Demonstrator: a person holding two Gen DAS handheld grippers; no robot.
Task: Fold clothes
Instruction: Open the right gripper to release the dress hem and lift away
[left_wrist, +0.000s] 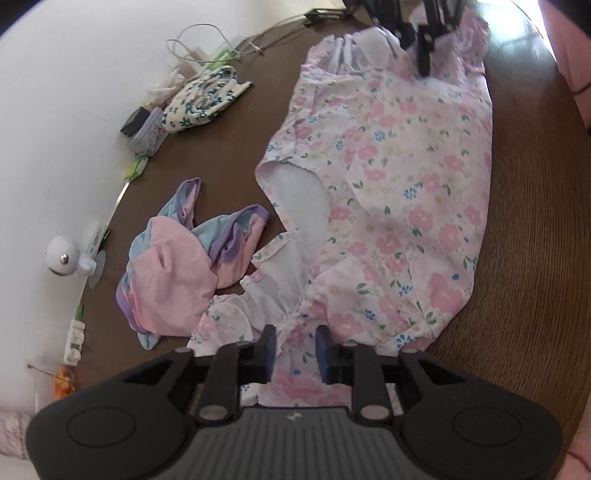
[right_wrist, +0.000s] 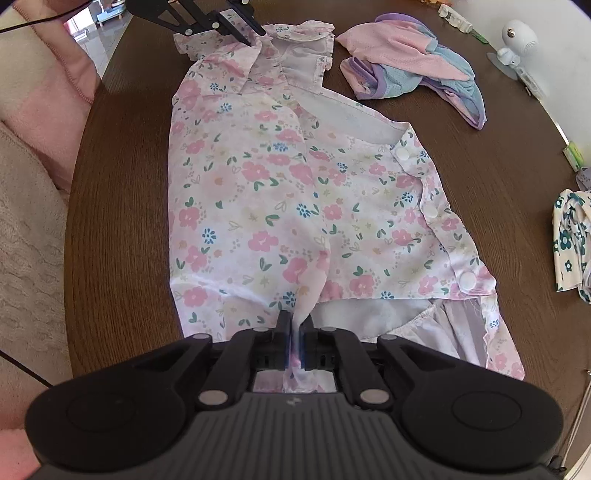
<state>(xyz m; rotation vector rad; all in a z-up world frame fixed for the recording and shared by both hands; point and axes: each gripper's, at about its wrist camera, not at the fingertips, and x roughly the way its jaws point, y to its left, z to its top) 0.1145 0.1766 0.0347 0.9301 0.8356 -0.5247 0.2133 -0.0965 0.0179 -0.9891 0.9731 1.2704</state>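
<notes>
Dress half-folded on worktop — right tongs pinch hem, left tongs parted; two garments unfolded.

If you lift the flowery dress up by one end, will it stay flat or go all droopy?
Probably droopy. The flowery dress already bunches into a thin ridge where the right gripper pinches it, so it looks thin and floppy. It seems light too, and would likely slide easily over the wooden table.

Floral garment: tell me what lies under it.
The floral garment lies spread on the brown wooden table, whose bare wood shows all around it. Anything else beneath the cloth is covered and cannot be seen.
</notes>
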